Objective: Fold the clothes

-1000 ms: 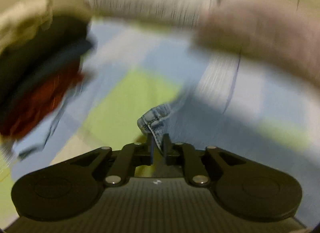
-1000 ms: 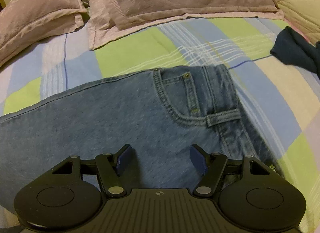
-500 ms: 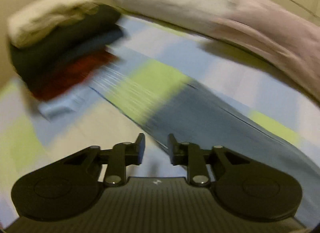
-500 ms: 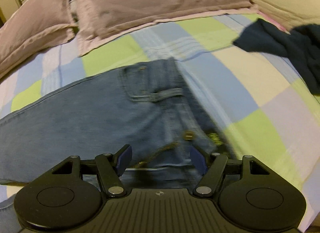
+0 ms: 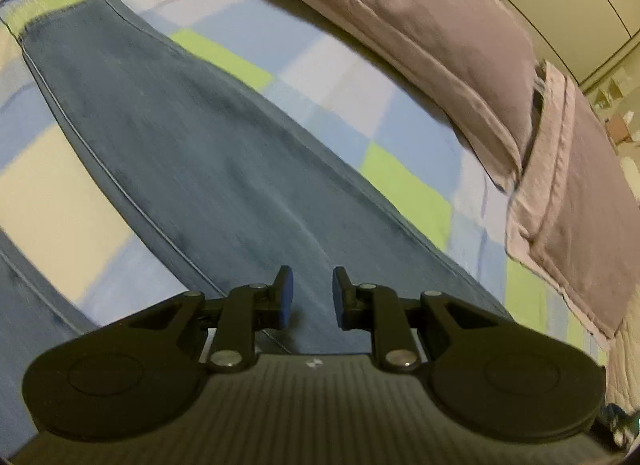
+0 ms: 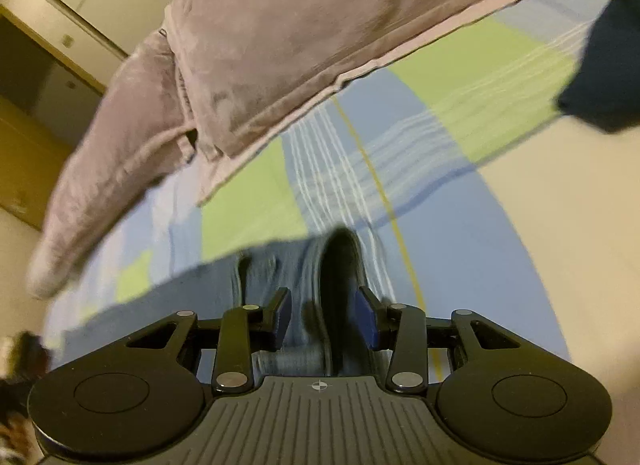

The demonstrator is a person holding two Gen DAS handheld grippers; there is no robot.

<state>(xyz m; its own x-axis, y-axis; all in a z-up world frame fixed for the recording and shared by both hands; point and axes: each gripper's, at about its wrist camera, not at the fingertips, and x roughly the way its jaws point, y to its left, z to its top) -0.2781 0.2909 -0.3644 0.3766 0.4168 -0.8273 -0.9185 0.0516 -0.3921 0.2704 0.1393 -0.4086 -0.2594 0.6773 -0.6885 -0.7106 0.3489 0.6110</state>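
In the left wrist view, the left gripper (image 5: 312,297) is seen at the lower centre of the frame with its jaws apart and nothing held between them; the blue pads (image 5: 285,303) are poised over denim. The jeans (image 5: 180,137) are laid flat on the checked bedsheet (image 5: 52,193), one leg running diagonally from just beyond the fingers to the hem at the upper left of the frame, and a second strip of denim is visible at the lower left edge. Beyond the leg, along the upper right of the frame, two mauve pillows (image 5: 420,25) are shown lying against each other, with pale panelled wall behind. In the right wrist view, the right gripper (image 6: 324,317) is placed at the lower centre, its jaws apart, with a bunched, raised fold of the jeans (image 6: 304,265) standing in the gap between the fingers; whether the pads touch the cloth cannot be told, as the fabric is blurred. Past the fold, the bedsheet (image 6: 460,225) is shown in blue, green and cream squares crossed by thin white stripes and a yellow line. A dark navy garment (image 6: 600,73) is seen at the upper right edge of the frame, well apart from the jeans. The pillows (image 6: 320,25) occupy the upper part, with cupboard panels at the upper left.
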